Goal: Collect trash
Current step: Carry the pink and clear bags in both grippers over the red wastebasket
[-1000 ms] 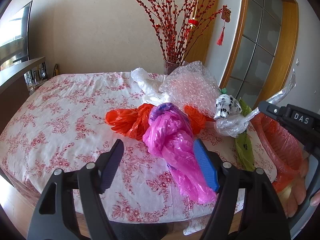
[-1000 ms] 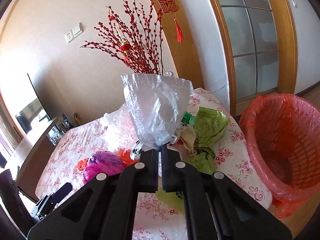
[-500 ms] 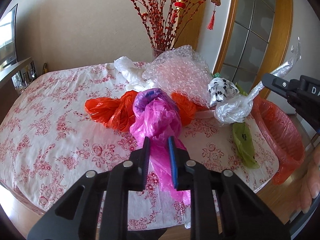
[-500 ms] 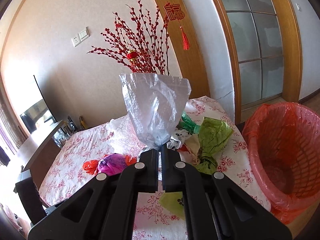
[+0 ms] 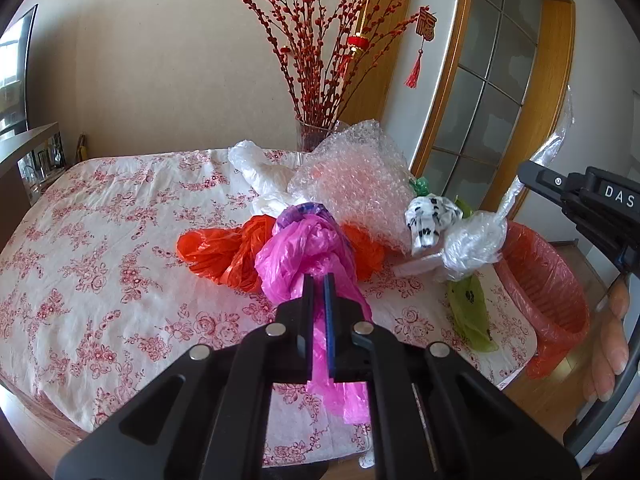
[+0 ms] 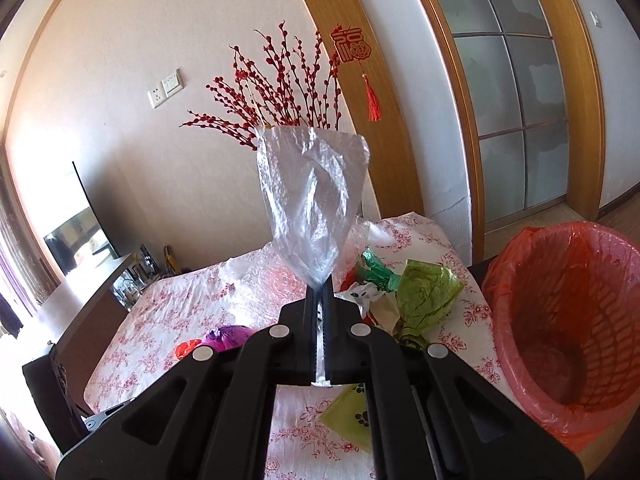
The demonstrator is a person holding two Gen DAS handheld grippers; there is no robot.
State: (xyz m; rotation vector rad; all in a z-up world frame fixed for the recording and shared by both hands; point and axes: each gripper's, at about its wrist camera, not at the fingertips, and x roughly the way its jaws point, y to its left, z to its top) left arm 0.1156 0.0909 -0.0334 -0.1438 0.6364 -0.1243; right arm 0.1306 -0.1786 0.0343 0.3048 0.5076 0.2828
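The pink plastic bag [image 5: 308, 252] lies crumpled near the front edge of the table [image 5: 100, 208], its tail trailing over that edge, and the left gripper [image 5: 319, 280] is clamped on it, the film pinched between the two pads (one of them blue). Touching the bag on both sides is an orange bag [image 5: 224, 250], and behind these sits a heap of bubble wrap [image 5: 352, 184] with a white bag [image 5: 256, 164] toward the far edge. The right gripper [image 6: 319, 286] is clenched on a clear plastic bag [image 6: 312, 200], which stands up from the fingertips like a fan; in the left wrist view that same clear bag [image 5: 472, 244] hangs bunched beside a black-and-white spotted wad [image 5: 430, 216] at the table's right side. A crumpled green bag [image 6: 426, 294] lies near the right edge, with a flat yellow-green wrapper [image 6: 348, 412] at the front right corner. Just off the table's right edge stands the red-lined waste basket [image 6: 568, 320], its mouth open. A vase of red-budded branches [image 5: 320, 60] stands at the far edge, and a person's fingers [image 5: 612, 344] show at the right gripper's handle.
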